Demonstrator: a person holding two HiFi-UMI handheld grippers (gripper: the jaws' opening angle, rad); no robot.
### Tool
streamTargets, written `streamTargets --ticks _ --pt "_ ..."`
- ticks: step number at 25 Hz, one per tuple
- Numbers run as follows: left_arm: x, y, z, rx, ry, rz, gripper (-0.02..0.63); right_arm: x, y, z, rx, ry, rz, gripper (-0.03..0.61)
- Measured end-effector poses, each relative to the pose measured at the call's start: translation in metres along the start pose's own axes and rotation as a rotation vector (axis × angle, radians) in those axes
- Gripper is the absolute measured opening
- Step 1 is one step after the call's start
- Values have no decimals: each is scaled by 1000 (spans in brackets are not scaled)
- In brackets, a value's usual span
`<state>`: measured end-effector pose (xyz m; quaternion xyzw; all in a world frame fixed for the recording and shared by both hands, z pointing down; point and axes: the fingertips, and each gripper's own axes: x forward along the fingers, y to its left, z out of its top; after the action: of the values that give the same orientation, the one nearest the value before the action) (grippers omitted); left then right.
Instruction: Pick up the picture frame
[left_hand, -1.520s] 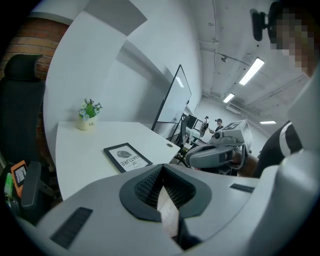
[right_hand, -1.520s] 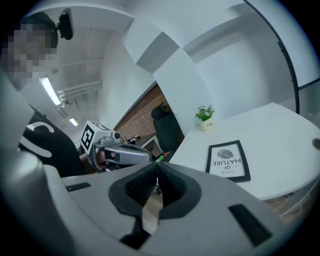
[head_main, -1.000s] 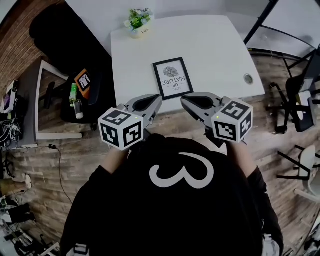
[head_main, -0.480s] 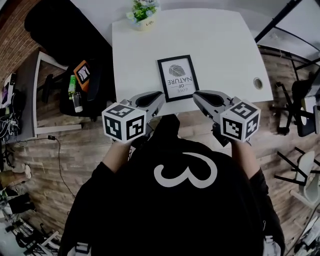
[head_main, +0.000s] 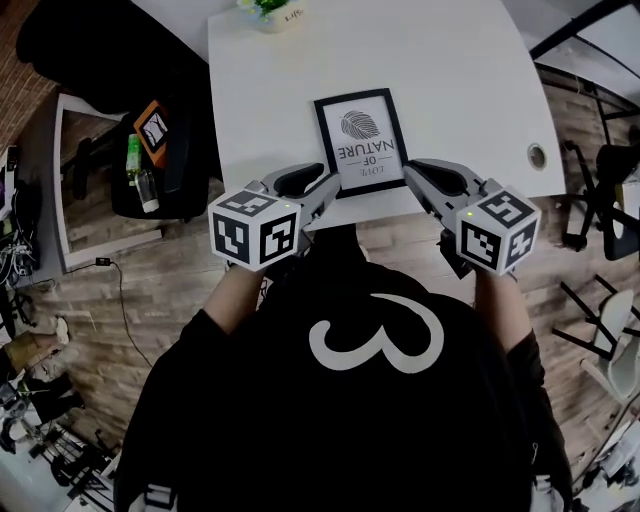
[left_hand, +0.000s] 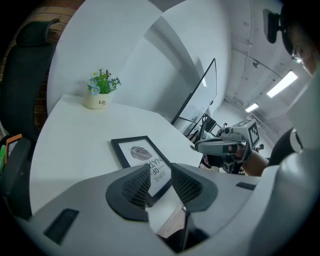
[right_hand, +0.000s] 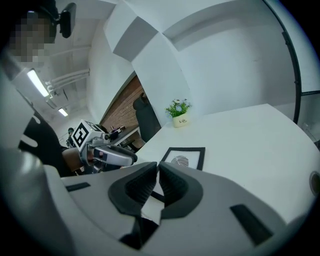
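The left hand-held gripper (head_main: 318, 188) is sitting just beside the picture frame's (head_main: 361, 140) near left corner. Its jaws have just been opening and are standing apart, with that corner showing through the gap beyond them and nothing pressed between the pads. The right hand-held gripper (head_main: 418, 175) is hovering just beside the frame's near right corner, its jaws drawn together to a thin slit and gripping nothing. The frame is lying flat on the white surface (head_main: 450, 90), close to the surface's near edge. A round cable hole (head_main: 538, 155) is showing well to the frame's right, and a black chair (head_main: 90, 50) is standing on the plank floor well to its left. Beyond the frame's far end, a potted plant (head_main: 268, 10) is being cut off by the picture's top edge. The smallest print on the frame is too fine to read. The frame's long axis is running away from the person, with the fingerprint end pointing away and the lettering reading upside down in the head view.
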<state>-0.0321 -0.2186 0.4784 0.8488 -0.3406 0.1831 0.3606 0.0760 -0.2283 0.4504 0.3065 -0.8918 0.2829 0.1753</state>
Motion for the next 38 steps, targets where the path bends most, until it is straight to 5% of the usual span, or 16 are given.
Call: streamTargets --ticks 12,16,22,38 --pt "36 54 -3 -150 37 89 140 36 -38 -16 98 57 -14 29" --pt "44 58 -5 -160 49 83 149 48 -50 -21 131 88 -18 132" --pt "56 68 -4 -162 63 98 156 57 -81 -30 151 120 -126 132" --pt "75 84 -12 -231 104 146 156 81 -103 -50 126 223 -182 132"
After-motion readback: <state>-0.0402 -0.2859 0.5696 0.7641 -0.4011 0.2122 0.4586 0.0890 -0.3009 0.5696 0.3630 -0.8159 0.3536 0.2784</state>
